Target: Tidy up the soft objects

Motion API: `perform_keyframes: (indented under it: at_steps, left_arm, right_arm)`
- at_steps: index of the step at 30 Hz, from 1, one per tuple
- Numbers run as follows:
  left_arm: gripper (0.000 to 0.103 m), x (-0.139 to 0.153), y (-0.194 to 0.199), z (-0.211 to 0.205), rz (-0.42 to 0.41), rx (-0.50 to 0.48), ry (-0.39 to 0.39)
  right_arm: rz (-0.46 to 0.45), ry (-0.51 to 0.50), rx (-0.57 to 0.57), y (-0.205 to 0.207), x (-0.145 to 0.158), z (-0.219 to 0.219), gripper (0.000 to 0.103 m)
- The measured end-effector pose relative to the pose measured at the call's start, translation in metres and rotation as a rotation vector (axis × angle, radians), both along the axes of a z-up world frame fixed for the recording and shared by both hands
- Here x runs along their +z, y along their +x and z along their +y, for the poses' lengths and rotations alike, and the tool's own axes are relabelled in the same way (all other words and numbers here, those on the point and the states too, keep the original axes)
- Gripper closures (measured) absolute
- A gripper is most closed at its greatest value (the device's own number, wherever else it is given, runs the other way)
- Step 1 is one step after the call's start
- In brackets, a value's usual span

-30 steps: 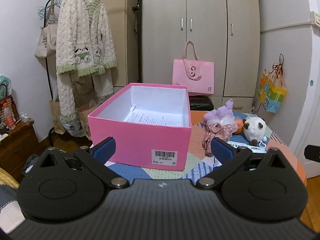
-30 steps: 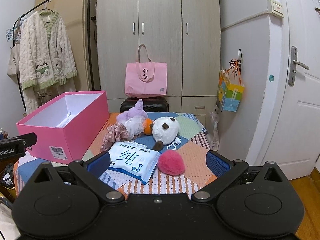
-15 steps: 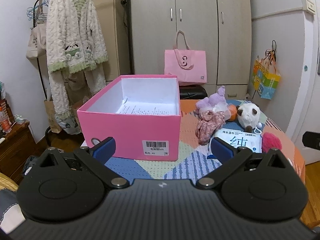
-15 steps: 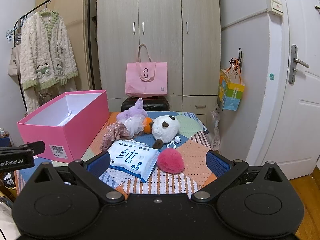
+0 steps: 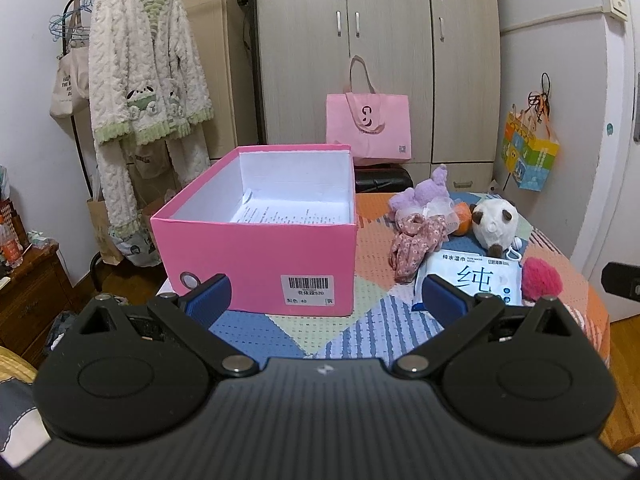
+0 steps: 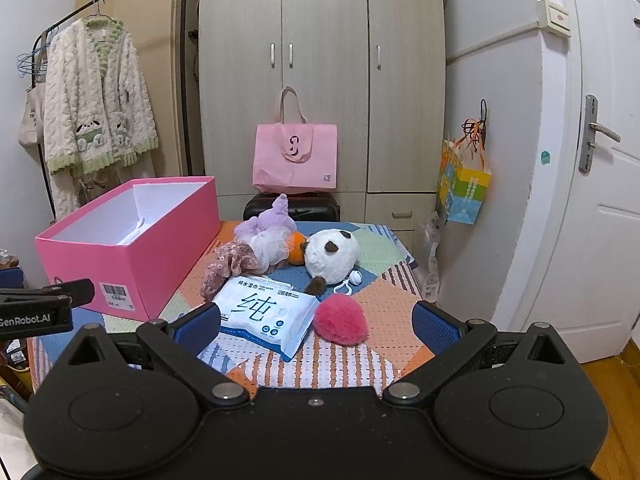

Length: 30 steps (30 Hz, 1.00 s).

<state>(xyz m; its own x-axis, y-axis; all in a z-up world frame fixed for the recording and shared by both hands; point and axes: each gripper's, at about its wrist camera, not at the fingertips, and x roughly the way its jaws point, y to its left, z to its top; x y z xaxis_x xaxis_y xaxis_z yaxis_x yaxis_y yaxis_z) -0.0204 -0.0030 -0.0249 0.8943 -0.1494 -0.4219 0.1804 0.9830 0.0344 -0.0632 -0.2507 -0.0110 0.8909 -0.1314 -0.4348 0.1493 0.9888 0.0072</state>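
The right gripper (image 6: 316, 322) hung wide open and empty, with the pink pompom (image 6: 341, 319) just beyond its fingertips at twelve o'clock; the left gripper (image 5: 326, 298), equally wide, faced the pink box (image 5: 256, 264), farther from the toys

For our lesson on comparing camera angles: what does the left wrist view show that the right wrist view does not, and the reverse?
Only the left wrist view shows the printed sheet lying inside the pink box, and a wooden cabinet at far left. Only the right wrist view shows the white door with its handle and the white keyring beside the panda plush. Both show the box, wipes packet, pink pompom, purple plush and floral scrunchie.
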Motion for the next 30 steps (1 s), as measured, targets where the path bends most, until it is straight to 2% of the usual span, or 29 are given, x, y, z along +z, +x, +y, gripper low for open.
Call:
perform_keyframes:
  at_steps: [5,9,15,18,21,24,27,30]
  left_arm:
    - [0.000,0.001,-0.001,-0.002,0.001,-0.007,0.013]
    - [0.000,0.004,0.001,-0.006,0.004,-0.014,0.024]
    - [0.000,0.013,0.014,-0.015,0.055,-0.081,0.009]
    - [0.000,0.017,0.020,-0.024,0.047,-0.096,0.027]
    - [0.000,0.021,0.026,-0.036,0.017,-0.123,0.061]
    - [0.000,0.023,0.034,-0.042,-0.046,-0.100,0.030]
    - [0.000,0.020,0.048,-0.058,-0.083,-0.104,0.068]
    - [0.001,0.014,0.062,-0.070,-0.036,-0.178,0.074]
  right_arm:
    - [-0.001,-0.005,0.011,-0.001,0.000,0.000,0.000]
    - [-0.001,0.018,0.067,-0.004,0.003,-0.002,0.000]
    - [-0.002,0.004,0.112,-0.001,0.007,-0.003,0.000]
    - [-0.018,0.012,0.156,0.005,0.006,-0.007,0.000]
    - [-0.076,0.011,0.207,0.011,-0.004,-0.011,0.000]
    - [-0.152,0.034,0.221,0.022,-0.019,-0.019,0.000]
    - [-0.128,0.052,0.227,0.043,-0.030,-0.026,0.000]
    - [-0.107,0.054,0.274,0.056,-0.039,-0.031,0.000]
